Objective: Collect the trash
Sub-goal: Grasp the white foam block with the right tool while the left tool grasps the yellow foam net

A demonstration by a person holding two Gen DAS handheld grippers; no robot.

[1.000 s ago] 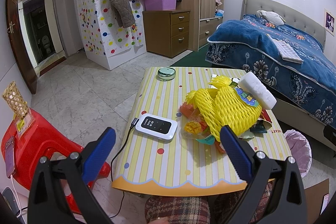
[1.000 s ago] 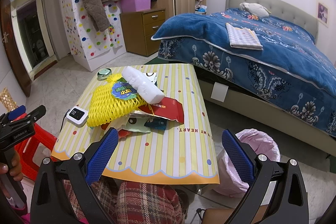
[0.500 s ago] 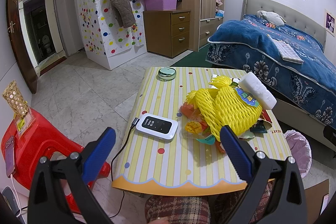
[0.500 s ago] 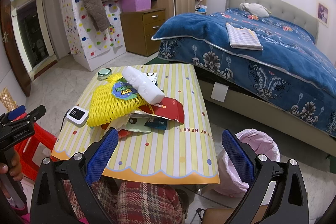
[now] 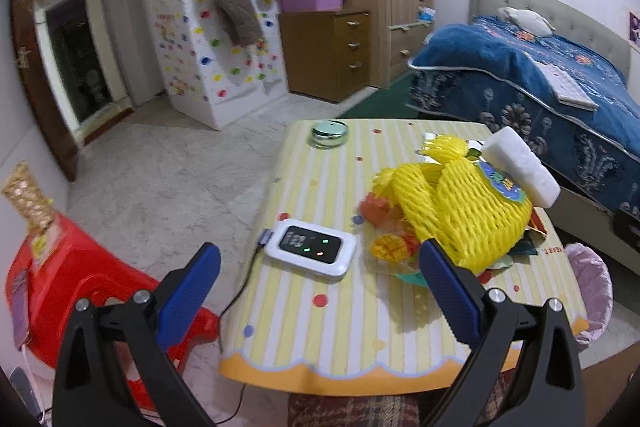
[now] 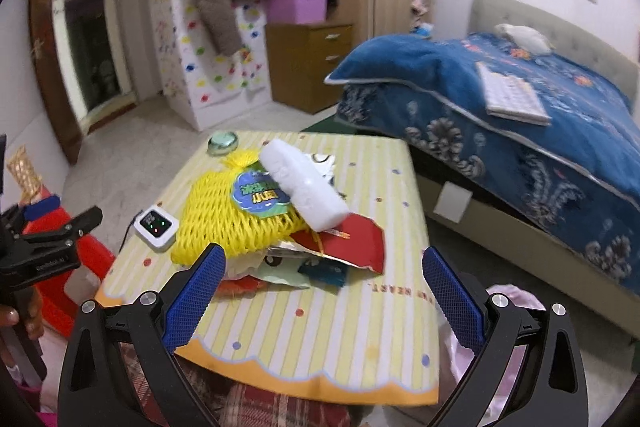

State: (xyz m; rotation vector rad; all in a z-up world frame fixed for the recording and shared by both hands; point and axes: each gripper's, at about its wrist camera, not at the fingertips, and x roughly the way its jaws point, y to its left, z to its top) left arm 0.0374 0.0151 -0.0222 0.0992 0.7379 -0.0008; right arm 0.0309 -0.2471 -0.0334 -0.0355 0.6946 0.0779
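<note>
Blue-padded jaws spread wide and empty on both tools: left gripper (image 5: 320, 283) short of the worktop's near-left part, right gripper (image 6: 324, 287) over the near edge, neither touching any trash. Plaid fabric on the person's lap (image 6: 272, 403) pokes out under the scalloped worktop (image 6: 320, 339) edge, mostly cut off. Pink-bagged bin (image 5: 592, 291) sits just beside the worktop's right side, partly hidden behind the right finger in the right view. White device (image 5: 310, 253) with lit dots lies near-left on the worktop, cable plugged in and dropping off the edge. Trash pile sits mid-right: yellow foam net (image 5: 460, 211) on top, white foam block (image 6: 304, 189) leaning across it, red wrapper (image 6: 360, 241) and other crumpled wrappers (image 6: 288, 273) half buried beneath, print unreadable. Orange scraps (image 5: 390, 233) at the net's left edge, blurred, can't tell what. Small round tin (image 5: 329, 133) at the far-left corner, apart from the pile. Red plastic stool (image 5: 60, 279) on the floor left. Bed (image 6: 520, 115) with blue cover beyond, right edge cropped.
</note>
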